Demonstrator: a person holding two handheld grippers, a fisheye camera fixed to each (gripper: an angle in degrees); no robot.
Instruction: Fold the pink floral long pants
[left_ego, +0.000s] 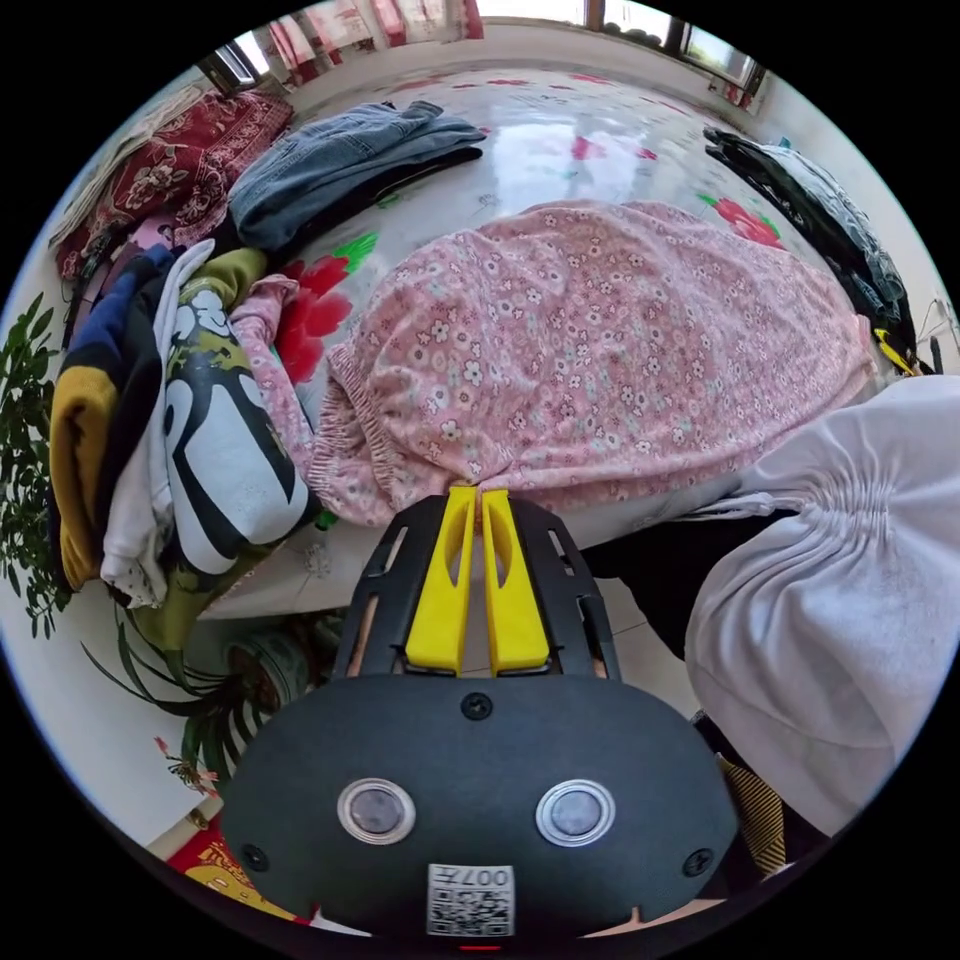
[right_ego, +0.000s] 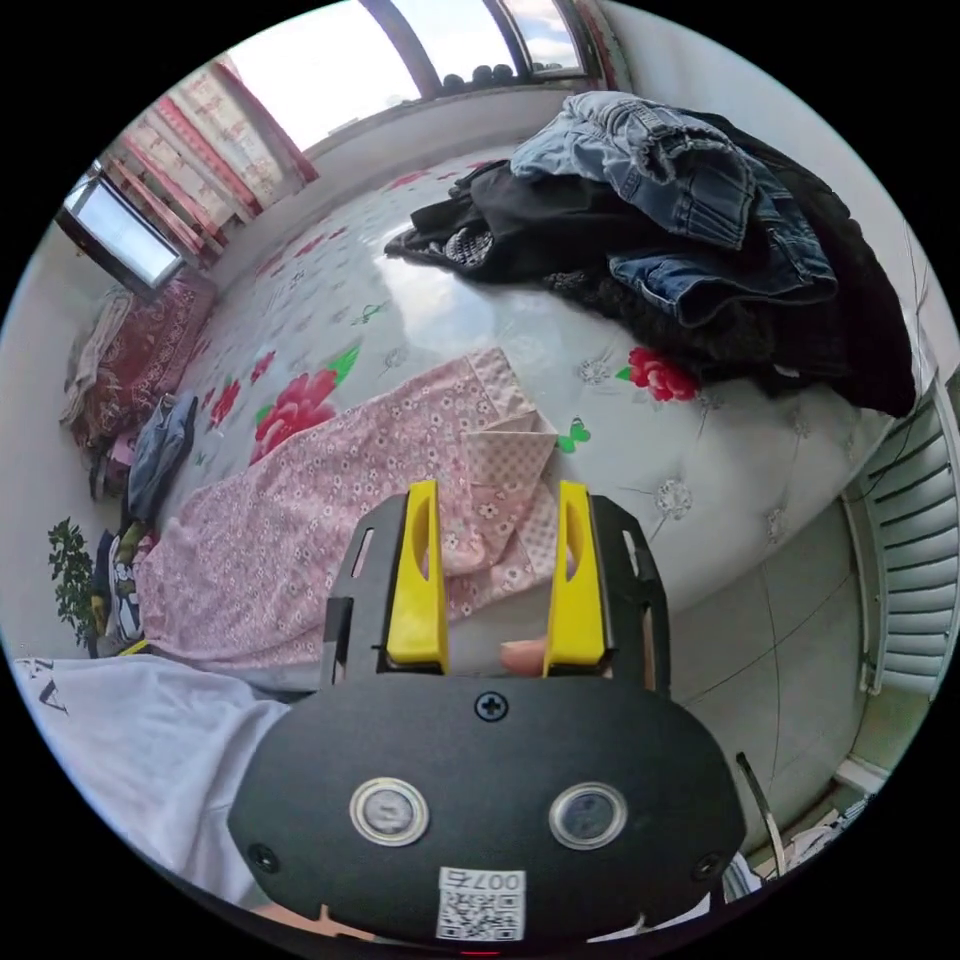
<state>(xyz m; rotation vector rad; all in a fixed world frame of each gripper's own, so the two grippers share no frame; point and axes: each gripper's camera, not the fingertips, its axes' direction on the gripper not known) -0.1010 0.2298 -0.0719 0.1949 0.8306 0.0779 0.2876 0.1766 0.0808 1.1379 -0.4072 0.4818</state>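
Note:
The pink floral long pants (left_ego: 600, 340) lie spread lengthwise on a white floral-print surface (left_ego: 560, 130). In the left gripper view, my left gripper (left_ego: 478, 492) has its yellow jaws closed on the near edge of the pants by the gathered waistband. In the right gripper view, the pants (right_ego: 330, 500) stretch away to the left, with the leg hems folded over near the jaws. My right gripper (right_ego: 497, 492) stands open just above those hems, nothing between its jaws.
A pile of folded clothes (left_ego: 180, 420) and denim (left_ego: 340, 165) lie left of the pants. Dark clothes and jeans (right_ego: 690, 230) are heaped at the far right. A person's white sleeve (left_ego: 850, 590) is close by. A plant (left_ego: 25, 450) stands beyond the edge.

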